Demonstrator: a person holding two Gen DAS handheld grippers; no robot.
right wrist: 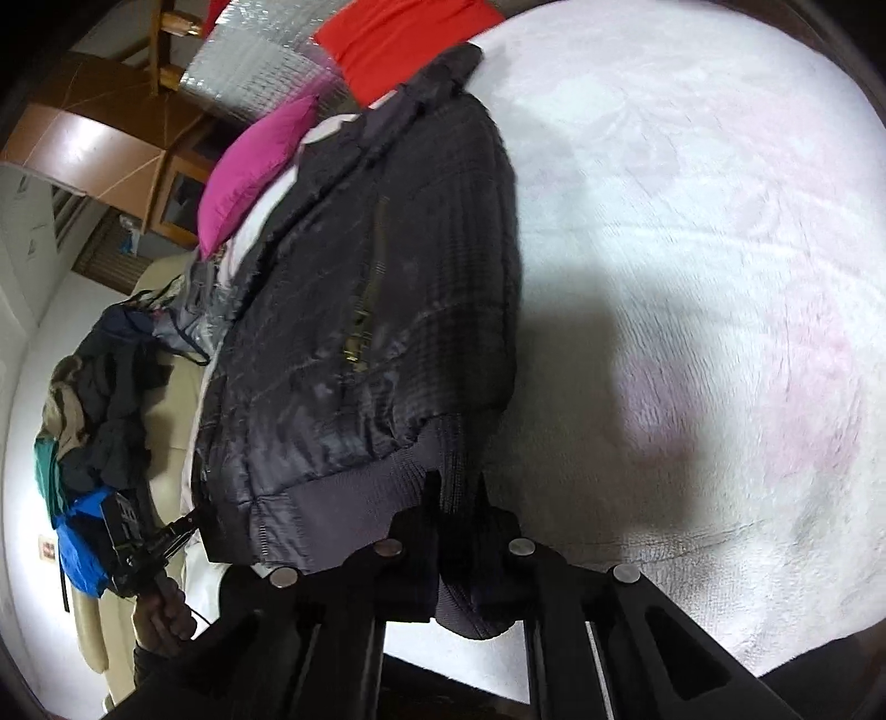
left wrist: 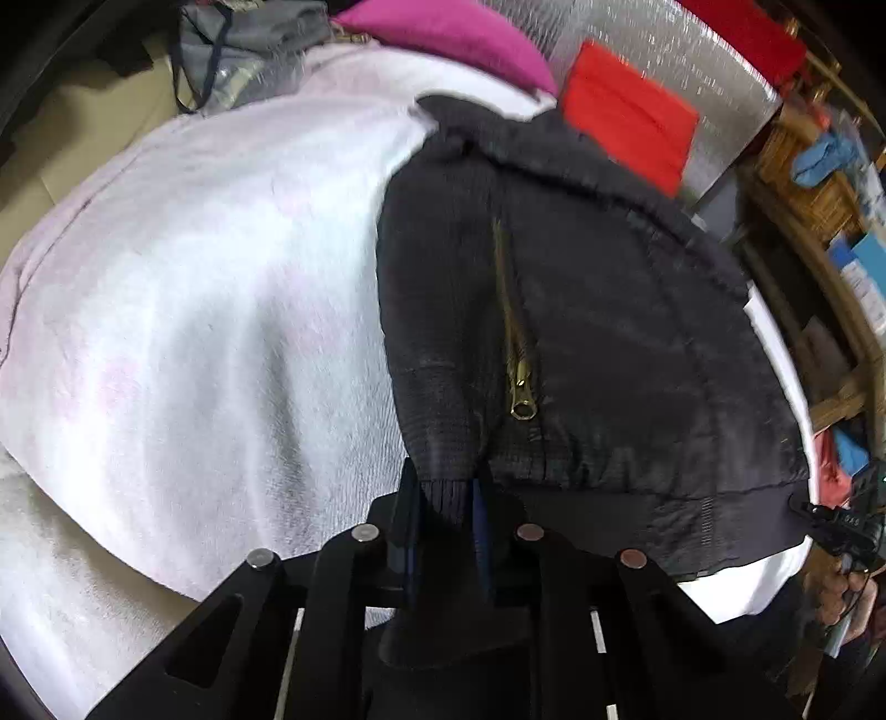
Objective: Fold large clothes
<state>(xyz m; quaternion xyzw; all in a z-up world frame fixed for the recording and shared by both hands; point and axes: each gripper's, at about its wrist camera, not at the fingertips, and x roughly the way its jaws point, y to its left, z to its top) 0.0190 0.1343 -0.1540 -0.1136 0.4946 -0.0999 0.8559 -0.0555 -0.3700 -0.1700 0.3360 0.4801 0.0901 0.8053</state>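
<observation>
**Both grippers clamped on the hem of a dark jacket**

At the far left of the left wrist view a white fleecy blanket (left wrist: 183, 288) covered the bed, with a grey bag (left wrist: 243, 50) and a magenta cushion (left wrist: 443, 39) at its far end. Right of centre lay the black quilted jacket (left wrist: 609, 332), spread on the blanket, its brass zipper (left wrist: 518, 354) running toward the camera. The left gripper (left wrist: 443, 515) was clenched on the jacket's ribbed hem — the knit band was pinched between its two fingers. Beyond the jacket a red cloth (left wrist: 626, 127) rested against a silvery padded sheet (left wrist: 714, 83). At the right edge the right gripper (left wrist: 830, 523) gripped the hem's other corner, a hand (left wrist: 841, 598) below it.

In the right wrist view, a pile of clothes (right wrist: 94, 399) sat at the far left, and the left gripper (right wrist: 183, 531) bit the hem corner there. The jacket (right wrist: 360, 332) stretched across the middle. The right gripper (right wrist: 459, 531) was closed tight on the ribbed hem — fabric bunched between its fingers and hung down past them. To the right lay bare blanket (right wrist: 692, 249).
</observation>
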